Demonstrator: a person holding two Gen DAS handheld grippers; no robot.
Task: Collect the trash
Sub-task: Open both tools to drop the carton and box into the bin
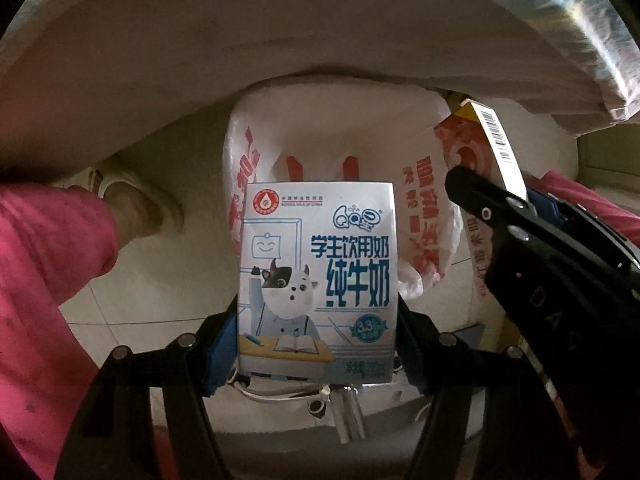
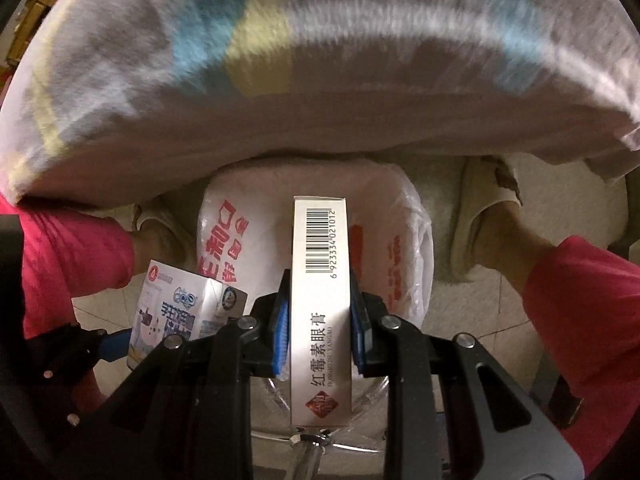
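Step in hand: delivery to the bin. The left gripper (image 1: 318, 344) is clamped on a blue-and-white milk carton (image 1: 316, 280); the right gripper (image 2: 320, 320) grasps a slim white cardboard ointment box (image 2: 320, 300). Both hang above the white plastic bag with red print (image 2: 248, 208) lining what appears to be a bin, on the floor below the bed edge. Next: centre over the opening, then release.
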